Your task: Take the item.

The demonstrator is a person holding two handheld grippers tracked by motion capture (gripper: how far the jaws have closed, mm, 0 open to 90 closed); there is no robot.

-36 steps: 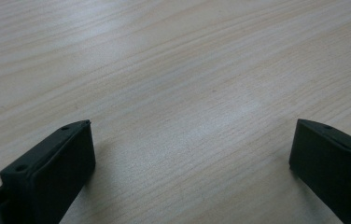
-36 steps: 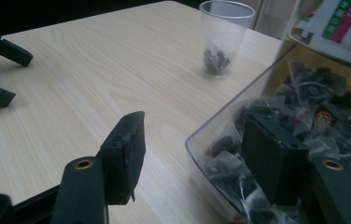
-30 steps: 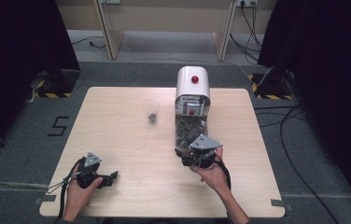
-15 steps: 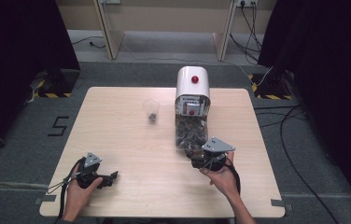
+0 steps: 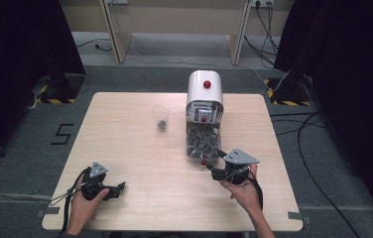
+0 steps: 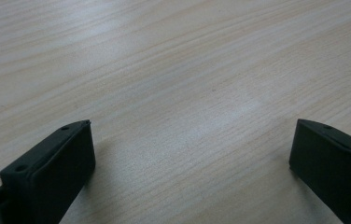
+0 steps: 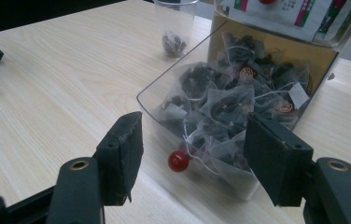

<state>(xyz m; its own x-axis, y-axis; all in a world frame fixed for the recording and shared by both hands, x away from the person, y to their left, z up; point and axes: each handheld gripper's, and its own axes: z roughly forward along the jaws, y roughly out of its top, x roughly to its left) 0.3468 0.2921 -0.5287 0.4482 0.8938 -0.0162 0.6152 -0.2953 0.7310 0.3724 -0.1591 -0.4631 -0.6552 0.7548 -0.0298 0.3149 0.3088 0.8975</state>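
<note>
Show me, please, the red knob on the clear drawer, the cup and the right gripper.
red knob (image 7: 178, 161), right gripper view, its round front.
cup (image 5: 160, 117), high view, its clear wall.
right gripper (image 7: 192, 156), right gripper view, midway between its fingers.

Left gripper (image 5: 117, 189), right gripper (image 5: 213, 170): black bodies, flat black jaws, grey three-cornered top plates, trailing black cables.

Close look along the left gripper (image 6: 190, 154), low above the table (image 6: 173, 70). Two black jaws rising from the near edge, one at the left, one at the right, standing wide apart, with nothing between them except bare wood. Flat inner pads facing each other; small screw holes visible on the top edge of each jaw. Pale wooden surface with fine grain lines running from near left to far right, with a soft light reflection at the far left.
</note>
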